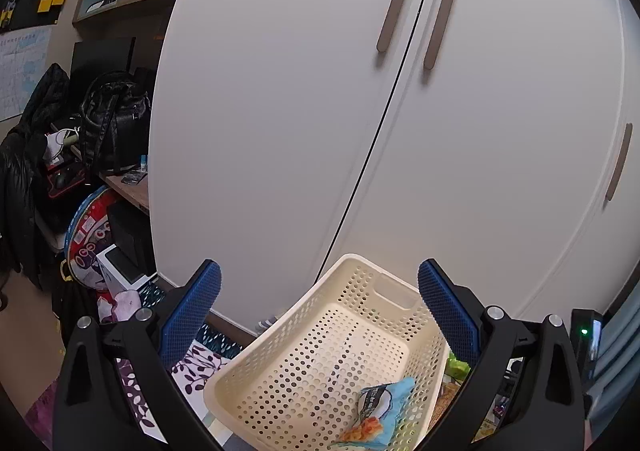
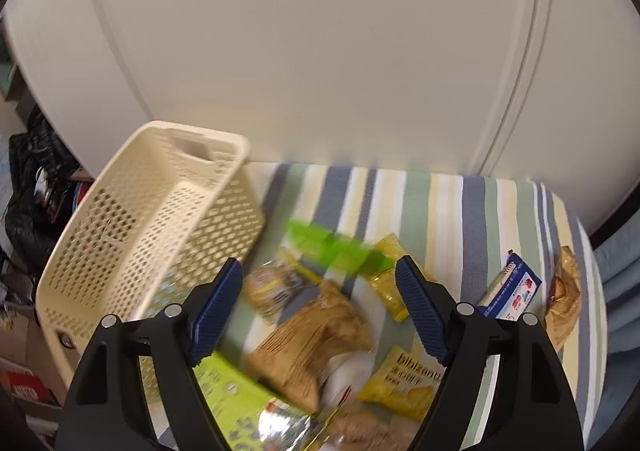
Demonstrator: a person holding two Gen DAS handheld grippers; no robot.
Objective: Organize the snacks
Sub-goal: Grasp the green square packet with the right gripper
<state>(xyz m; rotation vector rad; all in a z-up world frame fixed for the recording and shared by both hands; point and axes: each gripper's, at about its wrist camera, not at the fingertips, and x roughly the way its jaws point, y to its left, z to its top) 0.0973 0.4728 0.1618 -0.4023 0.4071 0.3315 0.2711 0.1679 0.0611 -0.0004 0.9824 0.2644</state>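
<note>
The left tongs (image 1: 319, 293) hang with their blue pads spread wide and nothing between them, above a cream perforated basket (image 1: 280, 383) that sits tilted in front of white wardrobe doors (image 1: 280, 111); inside the basket, toward its near right corner, lies one light-blue snack packet (image 1: 382, 409) with orange print at its lower end; the right tongs (image 2: 319, 279) are likewise wide apart and empty, poised over a heap of snacks on a striped bedcover (image 2: 460, 211); directly between and below the pads lie a tan crinkled bag (image 2: 312, 339), a blurred green packet (image 2: 336, 247) and small yellow packets (image 2: 404, 383); a lime-green bag (image 2: 232, 391) lies at the near left; a blue-and-white wrapper (image 2: 510, 289) and a brown packet (image 2: 564, 295) lie further right, apart from the heap; the basket stands just left of the heap, on the bedcover's edge.
</note>
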